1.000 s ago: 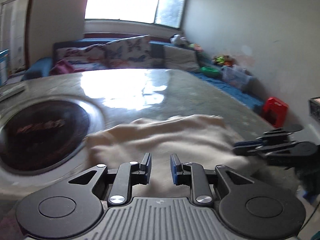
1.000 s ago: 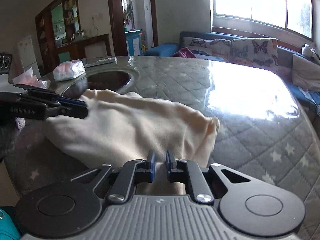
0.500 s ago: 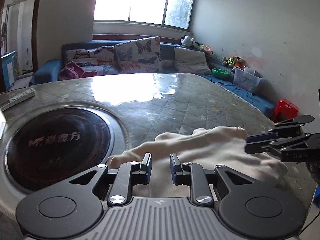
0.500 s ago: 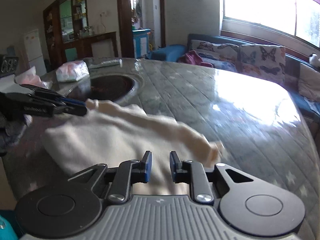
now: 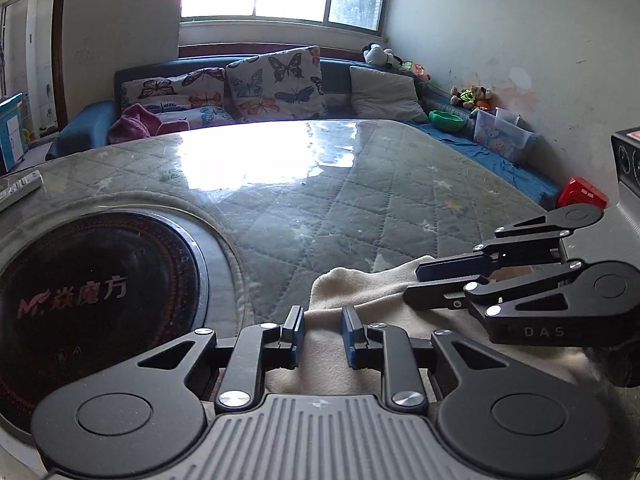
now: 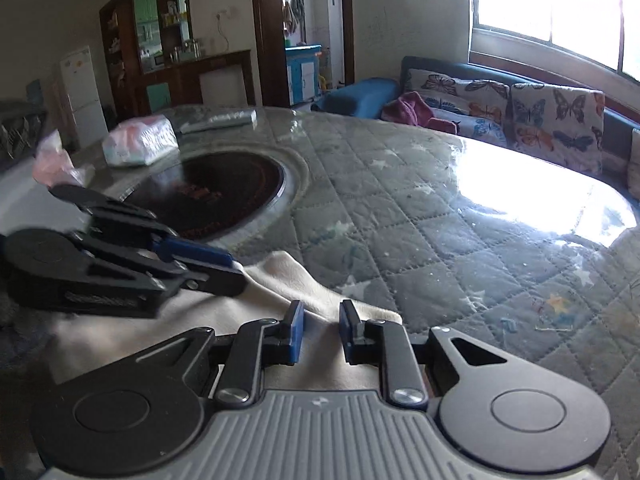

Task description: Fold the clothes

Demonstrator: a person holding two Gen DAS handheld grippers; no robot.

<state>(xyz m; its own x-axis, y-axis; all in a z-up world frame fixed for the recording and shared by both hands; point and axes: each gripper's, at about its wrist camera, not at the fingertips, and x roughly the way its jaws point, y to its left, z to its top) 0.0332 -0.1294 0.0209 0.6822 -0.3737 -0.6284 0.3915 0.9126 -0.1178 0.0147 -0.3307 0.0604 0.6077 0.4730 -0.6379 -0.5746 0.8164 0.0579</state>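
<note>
a: sunlit living room, a grey quilted tabletop under clear glossy film (image 5: 360,200) filling both views. what are the fingers doing?

b: left gripper (image 5: 322,334) has its blue-padded fingers (image 5: 294,332) parted by a narrow gap, nothing pinched; pale cloth shows through the gap. right gripper (image 6: 321,332) is the same, narrowly parted and empty, poised over cloth.

a: and the garment?

b: a cream, soft knitted garment (image 5: 360,292) lies bunched on the near edge of the table, right under and just ahead of both sets of fingers. its long axis runs side to side across the table edge, from one gripper to the other.

a: which is nearer?

b: both are just over it, one toward each end. in the right view a tapering end (image 6: 296,272) points away toward the middle of the table, just ahead-left of the right fingers.

a: beyond that?

b: a round black induction hob set in the table (image 5: 92,292) sits just left of the cloth. whether the bundle is a finished fold or one awaiting another, i can't tell.
</note>
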